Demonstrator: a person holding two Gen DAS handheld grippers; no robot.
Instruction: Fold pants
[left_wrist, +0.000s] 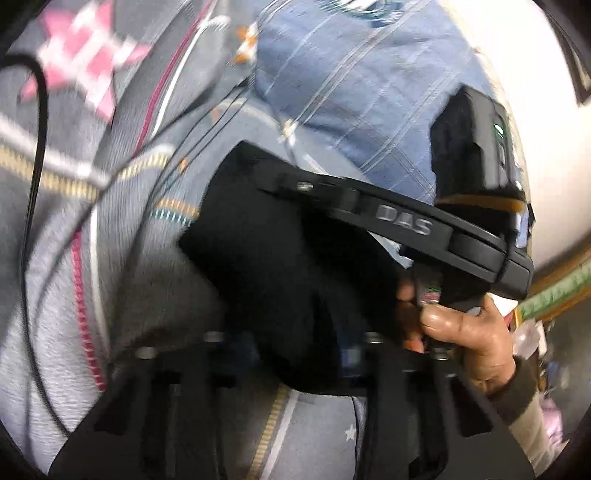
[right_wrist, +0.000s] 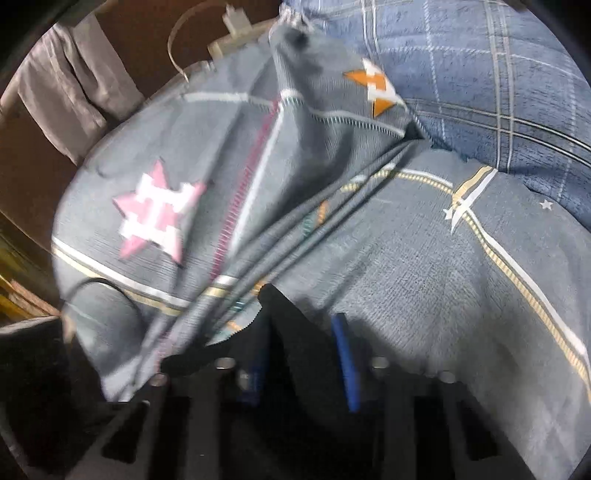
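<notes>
The pants (left_wrist: 266, 258) are black cloth, bunched between both grippers above a grey patterned bedsheet (left_wrist: 66, 229). In the left wrist view my left gripper (left_wrist: 291, 354) is shut on the pants' lower fold. My right gripper (left_wrist: 388, 221), black and marked DAS, comes in from the right in a hand (left_wrist: 469, 339) and meets the same cloth. In the right wrist view my right gripper (right_wrist: 299, 354) is shut on a black fold of the pants (right_wrist: 291, 325) between blue-padded fingers (right_wrist: 345, 362). Most of the pants is hidden.
A blue plaid blanket (right_wrist: 480, 81) lies at the far side of the bed. A black cable (left_wrist: 38, 155) runs down the left over the sheet. A brown headboard with grey cloth (right_wrist: 70, 85) stands at the left. White wall (left_wrist: 554, 147) lies to the right.
</notes>
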